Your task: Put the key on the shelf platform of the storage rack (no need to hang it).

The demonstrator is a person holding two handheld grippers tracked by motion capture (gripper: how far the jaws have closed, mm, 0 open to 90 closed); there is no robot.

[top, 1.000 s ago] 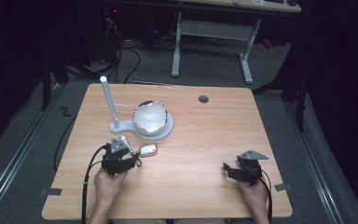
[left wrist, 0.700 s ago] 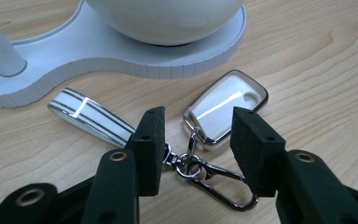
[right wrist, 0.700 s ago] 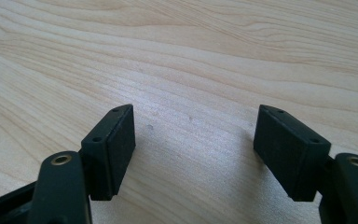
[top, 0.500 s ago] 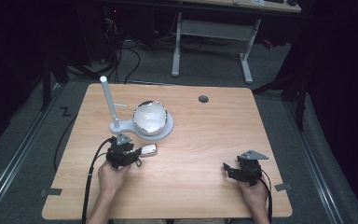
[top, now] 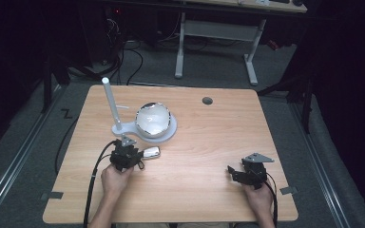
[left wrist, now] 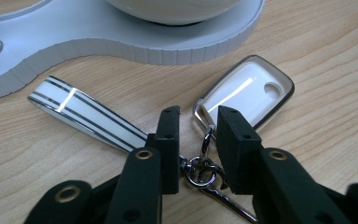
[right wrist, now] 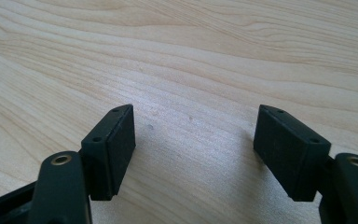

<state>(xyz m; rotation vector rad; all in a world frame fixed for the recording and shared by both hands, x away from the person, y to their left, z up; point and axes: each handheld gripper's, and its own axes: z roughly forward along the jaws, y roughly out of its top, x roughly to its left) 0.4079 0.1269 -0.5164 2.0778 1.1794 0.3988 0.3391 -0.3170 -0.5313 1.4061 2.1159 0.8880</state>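
The left gripper (left wrist: 198,135) had just been closing its jaws around the metal ring (left wrist: 200,169) of the key fob (left wrist: 244,93), not yet pinching it. The fob lay toward the desk's (top: 209,137) left edge, beside the white stand (top: 159,135). The right gripper (right wrist: 196,154) rested wide open near the front right corner.

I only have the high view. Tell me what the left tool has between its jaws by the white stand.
Observer: The left tool straddles the metal key ring of a white key fob. Its jaws have just been closing, and the pads aren't pressing it yet.
Operator: Report what else lies there.
Observer: A white strap with dark stripes lies beside the fob.
Operator: Now check the right tool.
Observer: The right tool stands open over bare table, nothing between its jaws.
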